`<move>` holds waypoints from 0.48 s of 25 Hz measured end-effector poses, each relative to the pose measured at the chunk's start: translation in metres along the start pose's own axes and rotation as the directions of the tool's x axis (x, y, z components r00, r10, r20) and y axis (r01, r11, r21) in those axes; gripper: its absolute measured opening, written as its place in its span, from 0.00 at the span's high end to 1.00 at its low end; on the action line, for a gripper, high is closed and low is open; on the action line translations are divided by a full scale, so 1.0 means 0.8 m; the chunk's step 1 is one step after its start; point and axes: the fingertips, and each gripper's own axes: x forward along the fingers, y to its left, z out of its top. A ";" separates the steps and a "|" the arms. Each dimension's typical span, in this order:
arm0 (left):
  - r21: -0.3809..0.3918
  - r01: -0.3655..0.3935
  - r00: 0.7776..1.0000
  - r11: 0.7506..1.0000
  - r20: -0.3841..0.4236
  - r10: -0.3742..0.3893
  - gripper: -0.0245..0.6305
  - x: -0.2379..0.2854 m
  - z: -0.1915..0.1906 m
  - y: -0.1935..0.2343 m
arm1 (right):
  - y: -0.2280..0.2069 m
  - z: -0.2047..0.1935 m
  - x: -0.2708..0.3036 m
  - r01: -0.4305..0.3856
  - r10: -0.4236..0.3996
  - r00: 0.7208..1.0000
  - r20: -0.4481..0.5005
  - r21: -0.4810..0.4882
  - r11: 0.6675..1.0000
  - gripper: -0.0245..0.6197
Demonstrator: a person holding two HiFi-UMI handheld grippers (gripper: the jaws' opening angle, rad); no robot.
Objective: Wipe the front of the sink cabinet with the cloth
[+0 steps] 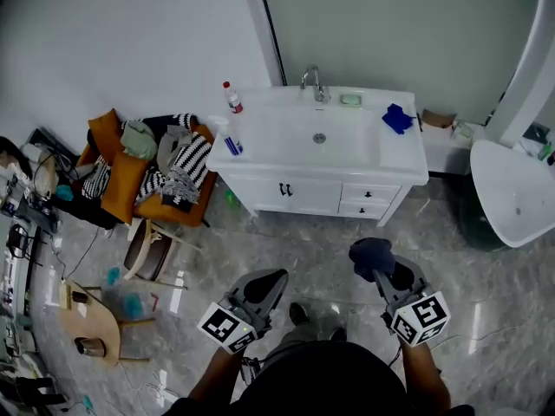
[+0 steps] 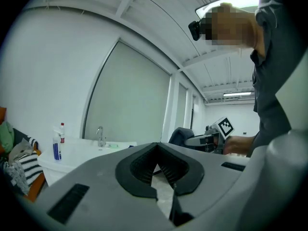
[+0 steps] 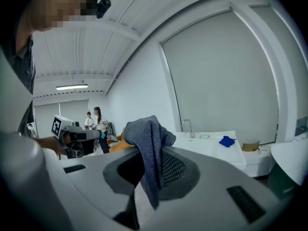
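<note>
The white sink cabinet (image 1: 312, 196) stands against the far wall, its doors and drawers facing me. I see its top again in the left gripper view (image 2: 86, 150) and the right gripper view (image 3: 211, 146). My right gripper (image 1: 381, 265) (image 3: 151, 174) is shut on a dark grey cloth (image 1: 371, 251) (image 3: 149, 138) that bunches above the jaws and hangs down between them. My left gripper (image 1: 263, 286) (image 2: 161, 172) is shut with nothing in it. Both are held low over the floor, well short of the cabinet front.
On the counter are a blue rag (image 1: 397, 118), a spray bottle (image 1: 227, 137), a red-capped bottle (image 1: 232, 98) and the faucet (image 1: 314, 81). Left of the cabinet is an orange chair piled with clothes (image 1: 156, 172); a white bathtub (image 1: 512, 189) sits right. A stool (image 1: 152, 250) stands at the left.
</note>
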 end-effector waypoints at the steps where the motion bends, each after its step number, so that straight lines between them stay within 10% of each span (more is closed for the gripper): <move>1: 0.002 0.016 1.000 1.000 0.010 -0.016 0.96 0.006 0.005 0.010 | 0.002 0.006 0.006 0.008 -0.008 1.000 0.000 0.001 1.000 0.87; 12: 0.042 0.081 0.991 0.996 0.104 -0.085 0.96 0.039 0.023 0.139 | 0.025 0.046 0.100 0.050 -0.051 0.998 -0.026 -0.054 0.997 0.87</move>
